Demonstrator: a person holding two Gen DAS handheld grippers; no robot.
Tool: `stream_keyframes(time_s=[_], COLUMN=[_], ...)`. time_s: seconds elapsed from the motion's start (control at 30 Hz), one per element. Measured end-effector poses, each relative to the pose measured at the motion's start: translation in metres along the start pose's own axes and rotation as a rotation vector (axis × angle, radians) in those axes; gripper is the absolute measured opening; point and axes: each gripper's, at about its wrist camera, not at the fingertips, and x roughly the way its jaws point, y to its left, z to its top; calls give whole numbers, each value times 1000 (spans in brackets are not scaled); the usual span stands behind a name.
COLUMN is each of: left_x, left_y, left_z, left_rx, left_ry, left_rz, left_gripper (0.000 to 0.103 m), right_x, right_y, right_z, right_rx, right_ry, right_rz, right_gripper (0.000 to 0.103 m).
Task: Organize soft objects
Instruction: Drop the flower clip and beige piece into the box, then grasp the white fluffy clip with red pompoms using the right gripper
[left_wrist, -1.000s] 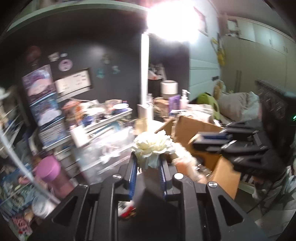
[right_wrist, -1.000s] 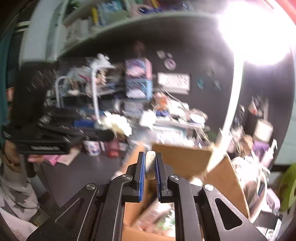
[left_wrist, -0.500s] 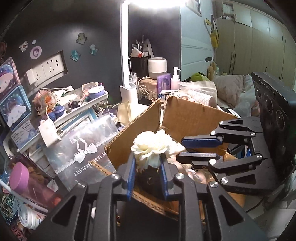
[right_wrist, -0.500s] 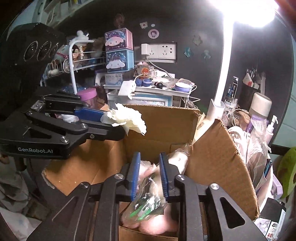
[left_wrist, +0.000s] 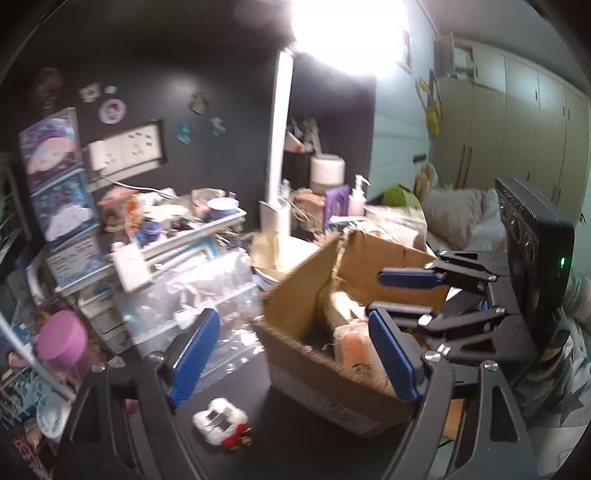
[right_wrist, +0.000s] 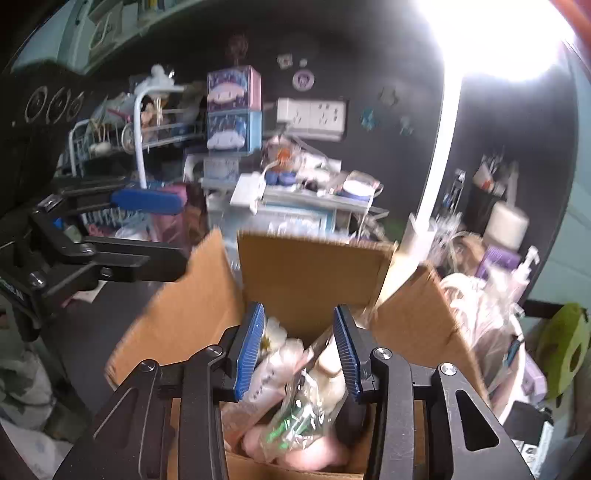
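Gaping wide, the left gripper (left_wrist: 291, 354) holds nothing; its blue pads stand well apart, one over the dark desk (left_wrist: 295, 435), the other over the near wall of the cardboard box (left_wrist: 332, 391). The right gripper (right_wrist: 299, 354) is also spread, empty, and hangs above the box's open top. In the right wrist view the box (right_wrist: 310, 273) has its flaps folded outward: one leans left, one stands upright at the back, one slopes right.

Inside lie the soft things, piled loosely. A white flower (right_wrist: 273, 334) sits against the left pad, facing up. A crinkled clear bag with green print (right_wrist: 295, 421) lies with its long axis running from lower left to upper right between the pads, and a pink soft piece (right_wrist: 295, 446) rests under it near the front wall.

A small white fluffy item with a red trim (left_wrist: 221, 424) lies flat on the desk, just left of the box and below the left gripper, with bare desk around it. Behind it, a clear plastic bag (left_wrist: 207, 295) and crowded shelves (left_wrist: 177, 236) close off the far side; a white lamp post (left_wrist: 277, 147) rises beyond the box.
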Motion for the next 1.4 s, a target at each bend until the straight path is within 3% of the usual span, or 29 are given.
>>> stream_keyframes(time_s=[0.17,0.3,0.53,0.67,0.8,0.9,1.0,1.17,1.4], left_x=[-30,-50,-71,-61,-46,-36,-26,-22,-14], left_y=[35,69,133,154,163,167,169,169,169], left_z=[-20,-47,-105,-140,-165,-174,-173,-172,-171], left_rx=[-38,-88,-172,-215,-238,-240,-238,-245,-255], left_ry=[-27,-39,2,46,79,100,111,105,118], left_rz=[94,150,283,290,273,262,243,222,191], left_gripper=[80,80,82,83,83,83,83,83,83], right_x=[-16,-24,9,46,99,134,163,184,204], right_y=[14,50,129,166,181,180,175,158,141], right_z=[20,36,42,30,6,-15,-30,-40,-45], right_rx=[38,10,-86,-117,-95,-89,-99,-69,17], right_ry=[-69,-119,-56,32,162,238,294,335,378], right_rz=[36,84,179,227,176,117,38,1,86], right_gripper=[35,35,36,48,52,71,72,79,76])
